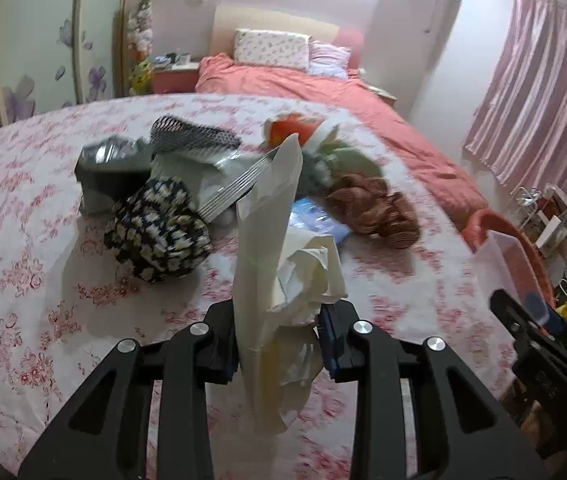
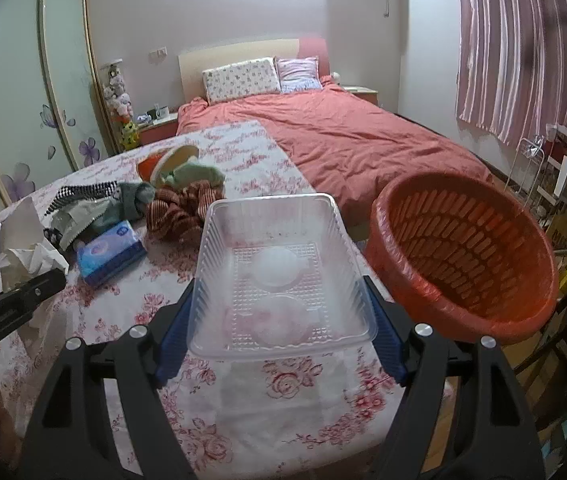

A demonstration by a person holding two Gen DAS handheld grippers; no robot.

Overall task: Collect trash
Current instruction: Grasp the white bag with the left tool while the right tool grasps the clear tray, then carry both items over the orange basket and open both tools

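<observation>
A table under a pink rose-print cloth (image 2: 283, 380) stands beside a coral-quilted bed (image 2: 363, 132) in a bedroom. The left gripper (image 1: 279, 340) pinches crumpled paper trash (image 1: 271, 248); the right gripper (image 2: 279, 340) clamps a clear plastic tray (image 2: 279, 272) near the orange basket (image 2: 463, 256).

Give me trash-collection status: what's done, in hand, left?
Done: nothing visible in the red basket. In hand: left tool grips crumpled paper and plastic; right tool clamps the clear plastic tray, near the basket. Left: silver foil bag among the clothes, maybe more.
</observation>
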